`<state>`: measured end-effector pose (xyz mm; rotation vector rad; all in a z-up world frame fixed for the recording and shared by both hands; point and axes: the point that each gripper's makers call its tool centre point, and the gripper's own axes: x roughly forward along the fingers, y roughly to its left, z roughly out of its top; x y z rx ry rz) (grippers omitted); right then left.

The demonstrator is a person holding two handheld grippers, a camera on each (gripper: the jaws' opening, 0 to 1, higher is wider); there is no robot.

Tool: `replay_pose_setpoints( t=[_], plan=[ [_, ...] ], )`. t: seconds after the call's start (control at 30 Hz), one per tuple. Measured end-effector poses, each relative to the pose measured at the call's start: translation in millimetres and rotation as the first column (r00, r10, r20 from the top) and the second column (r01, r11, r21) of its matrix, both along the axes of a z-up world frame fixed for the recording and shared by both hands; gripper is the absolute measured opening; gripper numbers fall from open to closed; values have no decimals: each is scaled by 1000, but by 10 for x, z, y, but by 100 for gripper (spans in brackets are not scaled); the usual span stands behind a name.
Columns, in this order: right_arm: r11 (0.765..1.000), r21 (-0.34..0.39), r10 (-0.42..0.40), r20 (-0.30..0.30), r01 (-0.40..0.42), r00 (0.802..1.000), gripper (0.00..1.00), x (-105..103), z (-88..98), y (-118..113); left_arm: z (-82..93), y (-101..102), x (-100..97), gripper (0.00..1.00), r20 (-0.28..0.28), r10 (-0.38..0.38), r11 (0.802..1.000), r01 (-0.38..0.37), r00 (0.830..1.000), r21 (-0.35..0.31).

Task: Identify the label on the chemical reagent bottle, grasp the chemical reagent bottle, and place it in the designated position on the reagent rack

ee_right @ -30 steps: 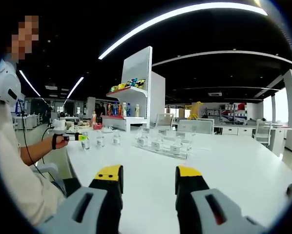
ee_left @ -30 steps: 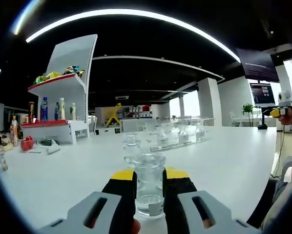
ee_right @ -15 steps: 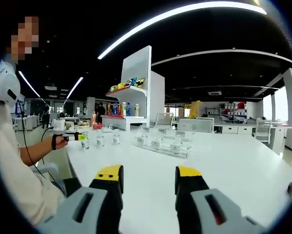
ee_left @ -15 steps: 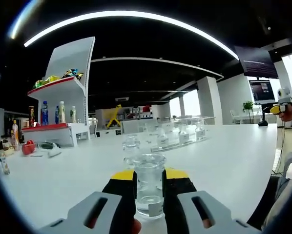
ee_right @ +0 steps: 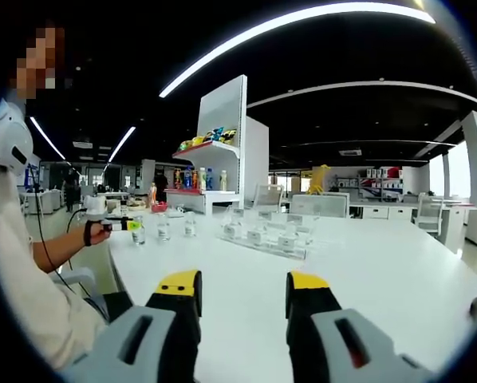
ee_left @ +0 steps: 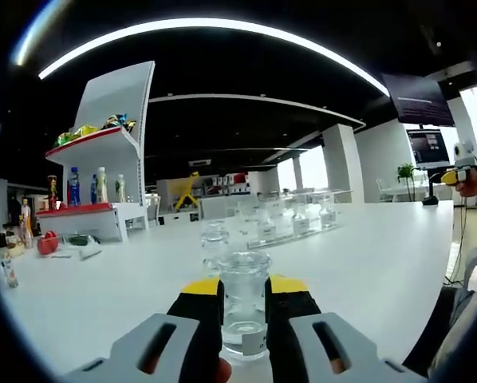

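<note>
text: none legible | reagent bottle [ee_left: 243, 311] label: too small to read | monitor [ee_left: 429, 149]: blurred

Reagent bottle [ee_left: 243, 307]: clear glass, upright, small white label low on its side, text unreadable. Clamped between jaws of left tool [ee_left: 243, 315], base on white surface [ee_left: 366, 255]. Second clear bottle [ee_left: 214, 238] upright just behind. Reagent rack [ee_right: 264, 238]: clear, farther back on surface, holding several labelled bottles upright.

White table [ee_right: 398, 279], clear reagent rack [ee_right: 262, 239] holding bottles, three small bottles [ee_right: 164, 230] near its edge
</note>
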<state>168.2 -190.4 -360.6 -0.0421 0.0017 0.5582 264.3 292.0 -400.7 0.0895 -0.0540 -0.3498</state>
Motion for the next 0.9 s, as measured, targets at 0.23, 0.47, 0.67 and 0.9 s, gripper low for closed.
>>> replay_pose_setpoints(
  t=[0.23, 0.47, 0.67, 0.9],
  plan=[
    [1000, 2, 7, 1, -7, 1000, 42, 1, -4, 14, 56, 9, -15, 19, 10, 1, 1000, -1, 1000, -5],
    [1000, 6, 5, -3, -5, 1000, 42, 12, -23, 15, 119, 27, -32, 19, 14, 2, 1000, -2, 1000, -19],
    [1000, 7, 5, -5, -5, 1000, 42, 13, -31, 18, 243, -13, -19, 19, 24, -8, 1000, 9, 1000, -20],
    [1000, 8, 9, -6, -9, 1000, 42, 19, -43, 23, 448, -144, 71, 19, 27, -59, 997, 61, 998, -49]
  ],
)
